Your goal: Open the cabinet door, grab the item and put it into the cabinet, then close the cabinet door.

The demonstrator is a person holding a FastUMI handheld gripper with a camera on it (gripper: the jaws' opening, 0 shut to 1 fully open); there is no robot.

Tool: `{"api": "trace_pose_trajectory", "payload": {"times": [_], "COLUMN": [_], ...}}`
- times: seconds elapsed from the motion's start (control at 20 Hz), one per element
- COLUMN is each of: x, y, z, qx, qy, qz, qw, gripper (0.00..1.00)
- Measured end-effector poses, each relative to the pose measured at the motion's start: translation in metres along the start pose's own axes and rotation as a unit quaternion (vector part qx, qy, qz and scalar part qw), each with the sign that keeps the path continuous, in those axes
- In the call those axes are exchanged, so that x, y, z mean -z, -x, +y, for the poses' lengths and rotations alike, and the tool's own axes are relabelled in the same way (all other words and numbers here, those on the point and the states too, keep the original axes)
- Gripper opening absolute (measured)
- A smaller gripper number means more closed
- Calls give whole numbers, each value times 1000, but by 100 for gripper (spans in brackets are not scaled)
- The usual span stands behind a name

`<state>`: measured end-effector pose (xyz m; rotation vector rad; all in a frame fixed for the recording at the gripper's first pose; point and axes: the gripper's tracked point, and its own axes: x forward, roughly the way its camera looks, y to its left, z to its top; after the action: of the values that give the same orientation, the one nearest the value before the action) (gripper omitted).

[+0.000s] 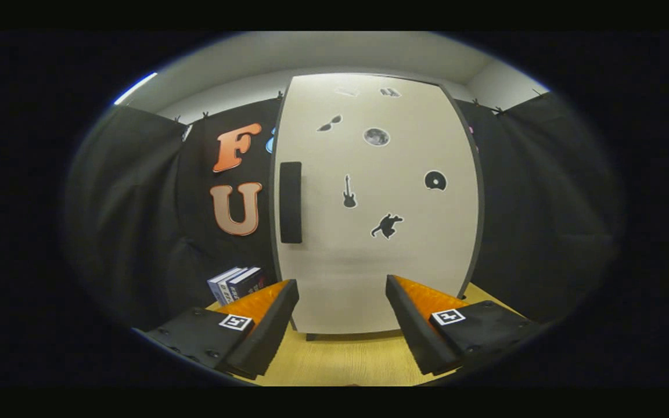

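The tool [341, 290] is hovering over the near part of the worktop [346, 357], its fingers spread wide with nothing between them but bare wood and the foot of the cabinet beyond. Neither finger is touching anything.

The cabinet [317, 334] is standing upright on the far part of the worktop, straight ahead of the fingers, and its pale door [334, 267] is sitting shut, facing the tool. A dark vertical handle [290, 202] is running down the door's left edge, above and beyond the left finger. Small stickers are dotting the door face: a guitar [349, 192] near the middle, a round moon [376, 137] above it, a disc [435, 180] to the right, an animal shape [387, 225] below, and sunglasses [329, 123] higher up on the left.

To the left of the cabinet, just beyond the left finger, a few books [237, 284] are leaning together on the worktop against the dark booth wall; these are probably the item, though the left finger is hiding their lower ends. They are lying well apart from the tool's gap and close beside the cabinet's left side.
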<state>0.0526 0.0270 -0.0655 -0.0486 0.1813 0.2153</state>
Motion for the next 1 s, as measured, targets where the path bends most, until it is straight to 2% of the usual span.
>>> {"api": "trace_pose_trajectory", "payload": {"times": [0.5,1.0], "x": [-35,-37], "y": [87,133], "z": [-27,-50], "qx": [22,38], "qy": [9,-6], "qz": [-43,-54], "qw": [999,998], "gripper": [97,97]}}
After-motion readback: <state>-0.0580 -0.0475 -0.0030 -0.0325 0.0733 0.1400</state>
